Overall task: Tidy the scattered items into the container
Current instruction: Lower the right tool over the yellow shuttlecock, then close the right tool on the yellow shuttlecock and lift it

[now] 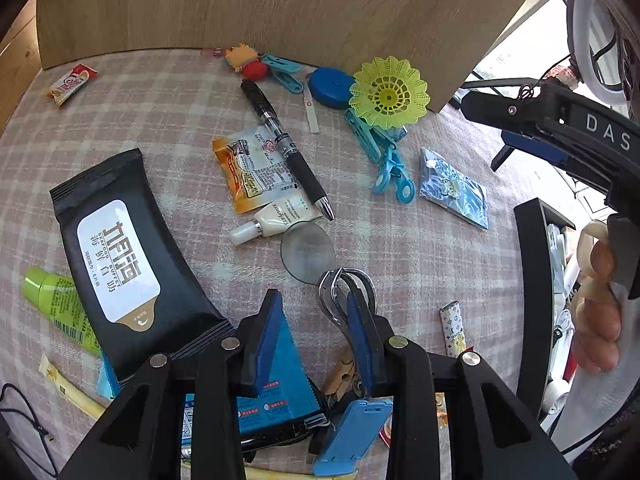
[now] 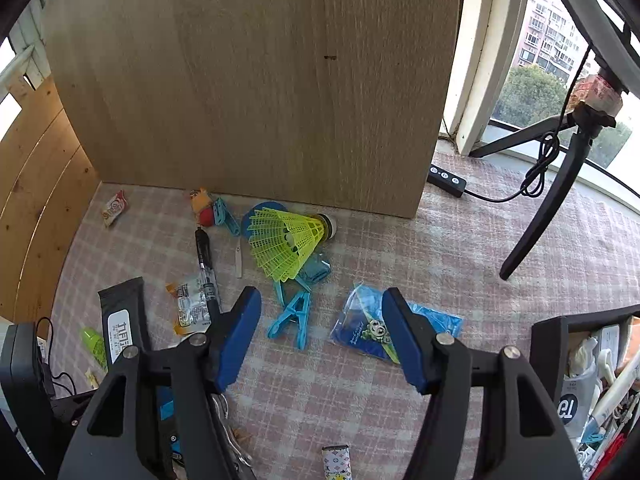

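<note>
The left claw (image 1: 316,336) hangs half open over the scissors (image 1: 344,296), holding nothing, while the right claw (image 2: 320,336), open and empty, is near the blue packet (image 2: 360,332).

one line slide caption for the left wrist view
Left gripper open above a blue packet on the cluttered checked cloth.

Whole counter (image 2: 400,240) wears a faded pink-and-white plaid cloth, and the tongs (image 2: 320,340) have bright blue pads on black arms. Ahead of them sits a neon yellow-green mesh shuttlecock (image 2: 286,240), with sky-blue clothespegs (image 2: 292,320) nearer, and off left is a black wipes pack (image 1: 132,260) with a white label.
</note>
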`<state>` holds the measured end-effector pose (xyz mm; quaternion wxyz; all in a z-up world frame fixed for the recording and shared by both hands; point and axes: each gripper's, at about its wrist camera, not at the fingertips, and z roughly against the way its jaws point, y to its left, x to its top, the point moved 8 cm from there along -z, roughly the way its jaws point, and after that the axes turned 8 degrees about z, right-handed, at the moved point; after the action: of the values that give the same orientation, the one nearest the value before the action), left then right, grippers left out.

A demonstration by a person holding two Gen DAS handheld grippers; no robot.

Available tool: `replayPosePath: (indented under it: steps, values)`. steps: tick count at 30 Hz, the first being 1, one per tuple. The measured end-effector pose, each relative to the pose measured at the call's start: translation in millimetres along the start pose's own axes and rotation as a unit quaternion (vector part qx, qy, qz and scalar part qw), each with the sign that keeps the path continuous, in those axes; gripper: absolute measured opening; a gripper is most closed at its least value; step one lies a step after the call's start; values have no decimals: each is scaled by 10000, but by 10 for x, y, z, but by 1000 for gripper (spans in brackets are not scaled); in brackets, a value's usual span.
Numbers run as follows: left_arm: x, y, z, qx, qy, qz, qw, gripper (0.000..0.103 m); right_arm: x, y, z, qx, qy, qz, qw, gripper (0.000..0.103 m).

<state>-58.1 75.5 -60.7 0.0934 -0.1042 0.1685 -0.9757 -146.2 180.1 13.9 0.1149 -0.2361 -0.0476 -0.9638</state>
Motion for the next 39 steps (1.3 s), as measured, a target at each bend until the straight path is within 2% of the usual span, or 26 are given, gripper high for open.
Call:
replayPosePath:
  steps: [3, 5, 7, 8, 9, 10, 19, 24, 27, 29, 31, 33, 39]
  values:
    - [-3, 15, -101, 7, 157, 49, 9999, 24, 73, 40, -126, 9, 93, 35, 10000, 61]
    - [-20, 22, -148, 21, 262, 50, 9996, 23, 102, 43, -209, -15, 173, 16, 9998, 53]
    - [-32, 25, -159, 29, 280, 9, 9996, 20, 131, 38, -294, 5, 256, -15, 9997, 51]
    - [-28, 26, -151, 18, 275, 36, 9996, 17, 153, 30, -326, -9, 283, -29, 9996, 51]
    - [-24, 25, -141, 18, 267, 19, 9996, 10, 170, 18, -360, -33, 307, -39, 9995, 51]
    - [-21, 23, -139, 55, 261, 8, 9996, 8, 192, -9, -384, -50, 333, -69, 9994, 51]
    - [-32, 48, -93, 18, 191, 103, 9998, 7, 211, -65, -691, -72, 610, -254, 9978, 50]
    - [-16, 96, -43, -17, 193, 80, 9998, 6, 219, -146, -841, 73, 605, -612, 9963, 46]
    - [-7, 109, -24, -31, 178, 98, 9998, 6, 245, -164, -930, 45, 595, -628, 9962, 34]
    - [-5, 124, -5, -45, 166, 105, 9998, 6, 243, -150, -995, 217, 627, -722, 9952, 17]
    - [-10, 119, 26, -63, 133, 121, 9998, 6, 250, -136, -995, 269, 582, -760, 9950, 7]
    - [-6, 125, 84, -84, 72, 138, 9998, 5, 252, -125, -936, 246, 500, -753, 9956, 4]
    - [-8, 105, 335, -174, -124, 179, 9996, 5, 161, -91, -529, 350, 216, -688, 9968, 4]
